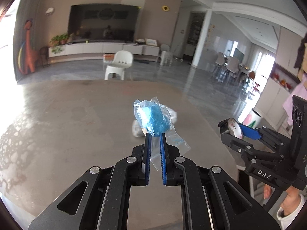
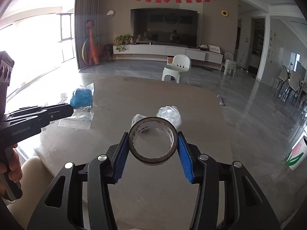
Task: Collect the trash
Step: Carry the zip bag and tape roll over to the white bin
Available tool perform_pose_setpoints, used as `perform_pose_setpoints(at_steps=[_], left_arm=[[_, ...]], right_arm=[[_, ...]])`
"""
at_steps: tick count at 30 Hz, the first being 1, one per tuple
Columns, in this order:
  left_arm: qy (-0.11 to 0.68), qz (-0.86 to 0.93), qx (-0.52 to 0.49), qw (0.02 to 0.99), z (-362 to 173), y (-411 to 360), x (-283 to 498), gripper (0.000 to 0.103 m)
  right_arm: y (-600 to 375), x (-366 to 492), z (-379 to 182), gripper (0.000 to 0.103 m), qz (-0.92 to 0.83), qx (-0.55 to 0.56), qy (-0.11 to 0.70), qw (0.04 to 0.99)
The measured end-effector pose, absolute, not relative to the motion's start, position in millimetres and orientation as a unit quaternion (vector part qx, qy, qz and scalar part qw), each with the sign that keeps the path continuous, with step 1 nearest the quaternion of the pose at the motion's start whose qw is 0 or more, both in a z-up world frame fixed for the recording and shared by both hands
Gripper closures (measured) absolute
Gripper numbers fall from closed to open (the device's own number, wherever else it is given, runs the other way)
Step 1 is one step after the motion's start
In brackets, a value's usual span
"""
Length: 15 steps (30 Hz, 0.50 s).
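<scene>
Left tongs [image 1: 155,134]: closed on the clear plastic bag [image 1: 153,117] holding a blue wad; bag pinched at its lower edge between the 2 blue pads, lifted above the table [image 1: 76,124].
Left tongs, right wrist view [image 2: 72,108]: entering from the left edge, tips at the blue bag [image 2: 81,97].
Right tongs [image 2: 153,143]: clamped on the tape roll [image 2: 152,140], 1 blue pad against each side of the roll; core hole facing the camera.
Right tongs, left wrist view [image 1: 235,129]: at the right edge, past the table rim, tape roll [image 1: 233,128] gripped at the tips.
Flat clear bag [image 2: 76,119]: lying on the table just below and beside the lifted blue bag; contact between the 2 cannot be judged.
Crumpled clear plastic [image 2: 169,115]: resting on the table, beyond the tape roll; 2nd smaller clump [image 2: 139,117] just left of it.
Small scrap [image 2: 221,100]: near the far right table edge, well apart from the other items.
White cup with tulip print [image 2: 296,156]: off the table, low at the right.
White chair [image 2: 177,67]: on the floor beyond the table.
</scene>
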<state>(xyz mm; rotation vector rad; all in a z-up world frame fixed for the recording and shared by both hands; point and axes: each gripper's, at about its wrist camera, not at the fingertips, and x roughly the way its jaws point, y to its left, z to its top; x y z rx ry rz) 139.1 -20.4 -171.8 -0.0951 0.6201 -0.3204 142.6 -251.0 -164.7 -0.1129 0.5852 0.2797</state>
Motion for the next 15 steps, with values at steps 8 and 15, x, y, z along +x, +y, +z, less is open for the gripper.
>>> perform_pose_setpoints(at_steps=[8, 15], left_arm=[[0.307, -0.234, -0.007, 0.923, -170, -109, 120, 0.094], [0.313, -0.297, 0.013, 0.902, -180, -179, 110, 0.094]], right_arm=[[-328, 93, -164, 0.053, 0.065, -0.025, 0.285, 0.956], [-374, 63, -169, 0.052, 0.013, -0.018, 0.284, 0.959]])
